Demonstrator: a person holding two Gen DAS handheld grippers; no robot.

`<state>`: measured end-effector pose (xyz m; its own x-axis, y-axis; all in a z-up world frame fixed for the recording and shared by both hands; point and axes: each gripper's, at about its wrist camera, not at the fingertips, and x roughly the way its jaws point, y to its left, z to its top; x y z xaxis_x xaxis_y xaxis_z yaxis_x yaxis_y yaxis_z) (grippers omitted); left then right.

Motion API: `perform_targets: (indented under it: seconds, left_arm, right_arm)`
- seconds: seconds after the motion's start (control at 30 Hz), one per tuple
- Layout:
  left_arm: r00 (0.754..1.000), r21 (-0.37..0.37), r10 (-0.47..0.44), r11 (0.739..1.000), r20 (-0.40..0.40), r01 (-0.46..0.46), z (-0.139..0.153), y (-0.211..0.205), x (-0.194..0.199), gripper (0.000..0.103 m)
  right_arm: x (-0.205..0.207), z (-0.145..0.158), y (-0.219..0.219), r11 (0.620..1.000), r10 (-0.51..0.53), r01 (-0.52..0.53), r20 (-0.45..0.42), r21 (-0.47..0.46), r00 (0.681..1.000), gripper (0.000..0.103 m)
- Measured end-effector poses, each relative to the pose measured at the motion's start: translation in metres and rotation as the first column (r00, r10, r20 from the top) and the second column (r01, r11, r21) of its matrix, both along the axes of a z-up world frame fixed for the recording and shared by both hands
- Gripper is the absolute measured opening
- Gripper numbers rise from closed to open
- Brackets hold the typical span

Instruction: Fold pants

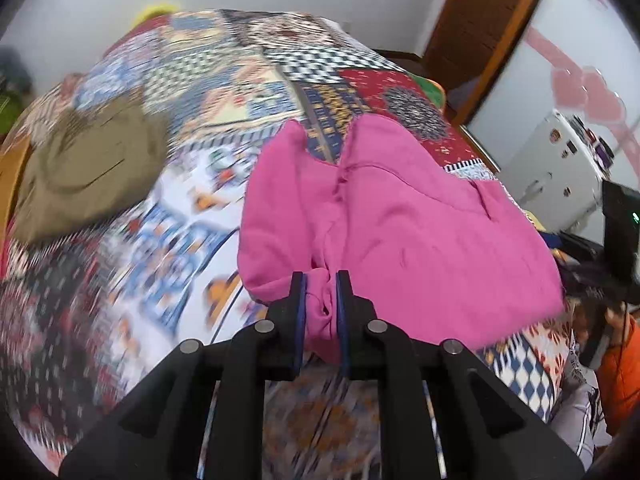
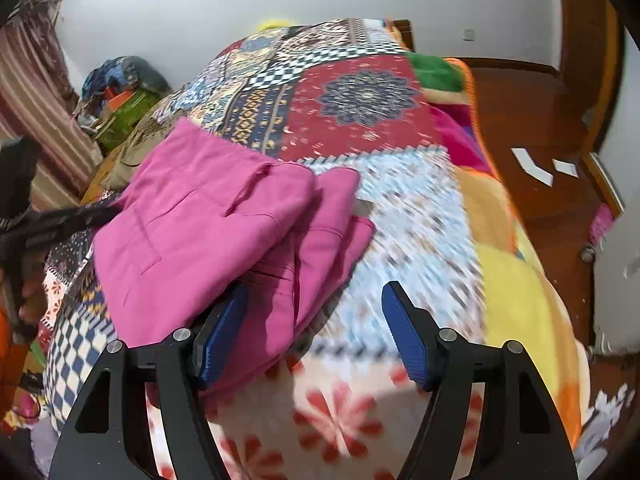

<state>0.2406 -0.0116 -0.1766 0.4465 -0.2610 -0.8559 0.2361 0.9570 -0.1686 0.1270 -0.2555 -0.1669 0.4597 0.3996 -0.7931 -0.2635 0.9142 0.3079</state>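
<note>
Pink pants lie across a patchwork bedspread at frame centre. The left gripper is clenched on a bunched fold of their near edge. The right gripper stands released, its left pad against the cloth. Olive clothing sits upper left.

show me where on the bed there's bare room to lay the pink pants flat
Bare quilt lies right of the pink pants, out to the yellow blanket at the bed's edge. Another patch lies between the pants and the olive garment. That olive side is more crowded.
</note>
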Motion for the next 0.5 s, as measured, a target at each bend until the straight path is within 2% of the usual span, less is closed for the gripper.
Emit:
perform_targets:
  seconds: [0.13,0.23,0.3,0.33,0.4,0.5]
  left_arm:
    - [0.995,-0.01,0.095,0.995,0.017,-0.095,0.004,0.022,-0.034,0.014]
    - [0.984,-0.078,0.178,0.981,-0.004,-0.177,0.004,0.046,-0.064,0.015]
    - [0.975,-0.098,0.221,0.97,-0.01,-0.221,0.006,0.058,-0.079,0.021]
    - [0.971,-0.099,0.237,0.967,-0.005,-0.237,0.008,0.063,-0.085,0.026]
    - [0.964,-0.09,0.267,0.96,0.011,-0.265,0.015,0.071,-0.095,0.029]
    - [0.956,-0.049,0.289,0.957,0.054,-0.286,0.03,0.081,-0.104,0.029]
  right_arm:
    - [0.008,0.001,0.022,0.999,0.048,-0.048,0.003,-0.01,0.999,0.066]
    - [0.002,0.003,0.036,0.996,0.087,-0.087,0.011,-0.009,0.996,0.066]
    - [0.001,0.004,0.041,0.995,0.096,-0.096,0.013,-0.006,0.995,0.066]
    - [0.0,0.005,0.043,0.995,0.097,-0.096,0.015,-0.006,0.995,0.066]
    - [0.0,0.012,0.042,0.995,0.095,-0.095,0.024,-0.01,0.995,0.066]
    - [-0.004,0.03,0.041,0.996,0.089,-0.088,0.07,-0.028,0.994,0.066]
